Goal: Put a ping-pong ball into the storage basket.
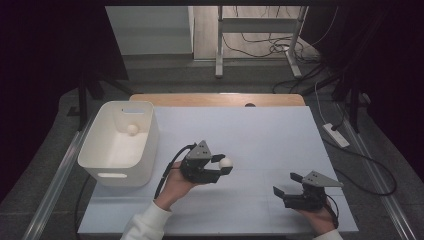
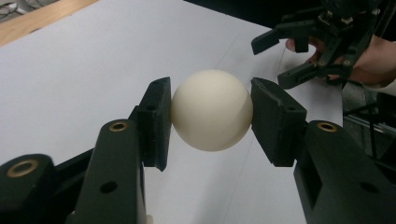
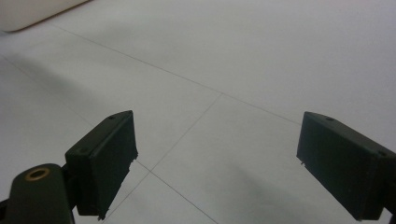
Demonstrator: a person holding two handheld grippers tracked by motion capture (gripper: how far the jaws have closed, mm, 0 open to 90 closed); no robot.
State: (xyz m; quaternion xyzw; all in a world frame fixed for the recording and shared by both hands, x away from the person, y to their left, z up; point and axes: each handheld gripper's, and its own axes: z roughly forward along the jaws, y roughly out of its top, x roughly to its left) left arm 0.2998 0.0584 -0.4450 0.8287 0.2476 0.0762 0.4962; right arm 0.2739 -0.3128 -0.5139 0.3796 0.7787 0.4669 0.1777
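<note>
- Left gripper (image 2: 211,116): pads pinching the cream ball (image 2: 211,110) at mid-height, above the table (image 1: 260,145).
- Right gripper (image 3: 217,163): jaws spread, nothing between.
- Advice: keep the pinch centred; release over the white bin (image 1: 95,150).

Ball (image 2: 211,110): smooth, matt cream, looks like hard plastic, faint sheen.

Left gripper (image 2: 211,116): matt black plastic, slightly grainy pads, brass-coloured metal inserts at the pivots.

Right gripper (image 3: 217,163), lower frame: same matt black plastic, one brass insert at lower left, pad edges a bit chipped.

Counter (image 1: 260,135): covered in smooth matt white sheet with thin seam lines; bare wood strip along the top edge.

Bin (image 1: 95,150), left of frame: smooth white plastic, soft satin finish.

Sleeve (image 1: 147,222), bottom: white cloth.
</note>
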